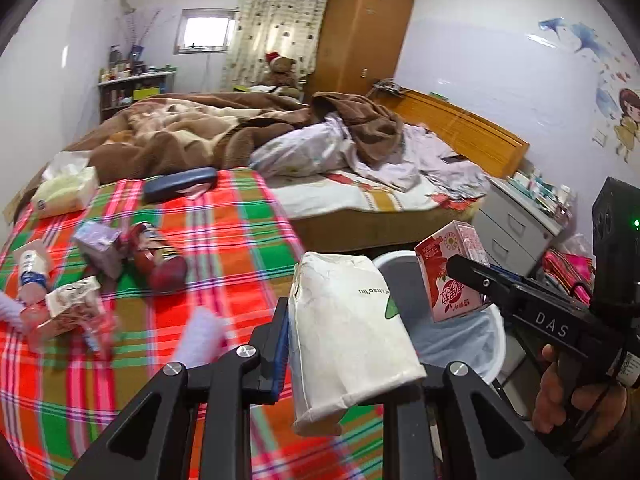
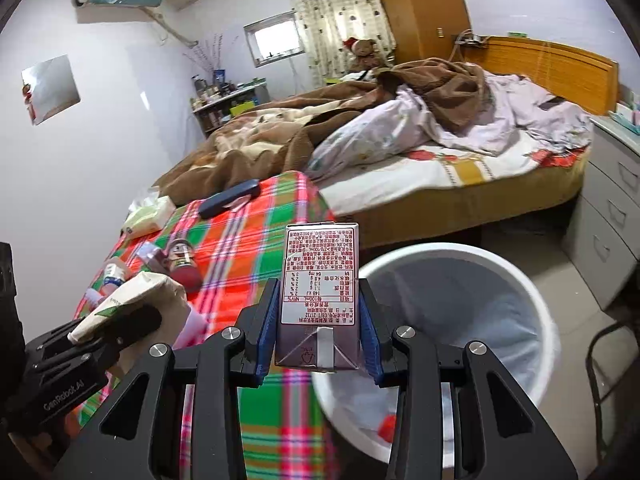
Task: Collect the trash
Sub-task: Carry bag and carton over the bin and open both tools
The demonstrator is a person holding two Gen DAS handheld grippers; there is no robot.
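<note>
Left gripper (image 1: 352,360): pinches crumpled paper cup (image 1: 352,336), short of bin rim.
Right gripper (image 2: 320,344): clamps upright drink carton (image 2: 320,292), nearer white bin (image 2: 536,292).

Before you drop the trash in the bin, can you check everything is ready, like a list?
1. Left tool grips the flattened white paper cup: ok, shut on it.
2. Right tool grips the drink carton: ok, blue pads press both sides.
3. White bin open, with a liner: ok.
4. Room in the bin: ok, only a few bits lie at the bottom.
5. Carton over the bin mouth: not ok; in the right wrist view it sits over the rim and the plaid cloth.
6. Cup over the bin mouth: cannot tell; in the left wrist view it hides the bin's near edge.
</note>
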